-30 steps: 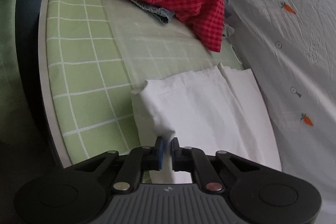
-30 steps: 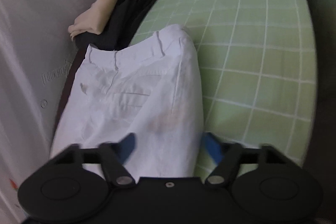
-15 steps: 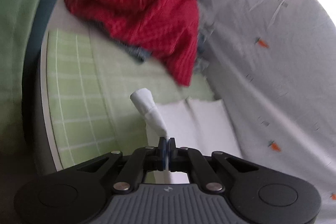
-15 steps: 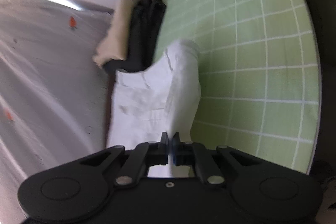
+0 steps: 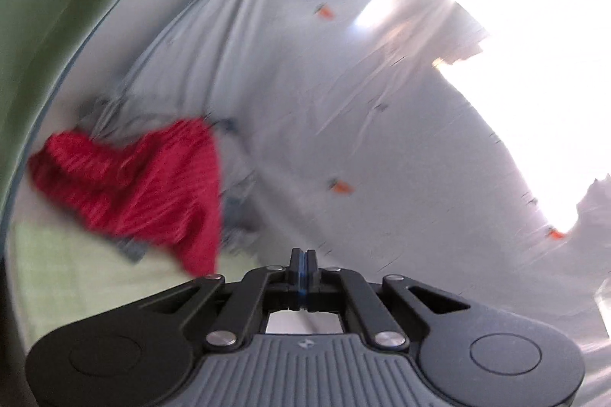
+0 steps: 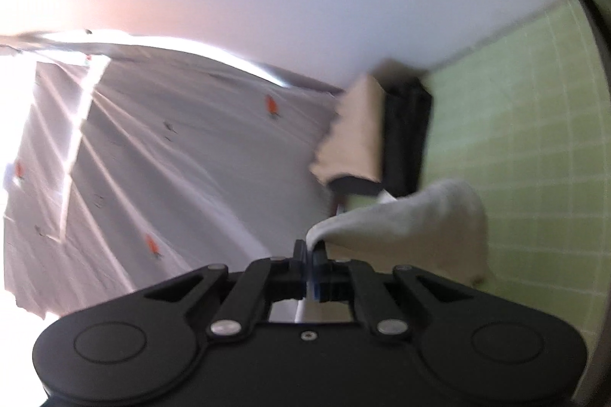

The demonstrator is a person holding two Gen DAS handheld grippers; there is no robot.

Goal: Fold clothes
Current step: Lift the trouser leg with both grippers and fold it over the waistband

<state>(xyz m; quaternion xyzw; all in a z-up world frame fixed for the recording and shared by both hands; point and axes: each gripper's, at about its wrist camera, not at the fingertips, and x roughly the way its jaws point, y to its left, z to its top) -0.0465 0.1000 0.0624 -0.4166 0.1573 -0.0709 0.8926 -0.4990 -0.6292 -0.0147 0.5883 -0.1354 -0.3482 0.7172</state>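
Left tongs: left gripper [image 5: 303, 260] has its black fingers pressed together; white cloth shows just behind them through the frame, so I judge it pinches the white garment, though the cloth between the tips is hidden.
Right tongs: right gripper [image 6: 310, 256] is pinched on an edge of the white cotton garment [image 6: 412, 216], which rises from the tips in a peak.
Landmark: green checked mat [image 6: 527, 147], at the edge of a bed.
Garment place: lifted off the mat at the right gripper, its bulk draped over the mat's near part.
Left of mat: crumpled red checked cloth [image 5: 141, 185] on a bluish piece, heaped at the mat's far-left end, unfolded.
Right of mat: tan folded cloth [image 6: 355, 139] and black folded cloth [image 6: 406, 136] stacked at the mat's far end by the wall.
Progress: judged mid-fold on the white piece; two items lie folded, the red heap is left.
Edges: mat's dark rim runs close on the right; wall behind the stack.
Open room: bare mat beyond the garment; the grey sheet with small orange carrots [image 6: 172, 155] beside the mat is wide and free.
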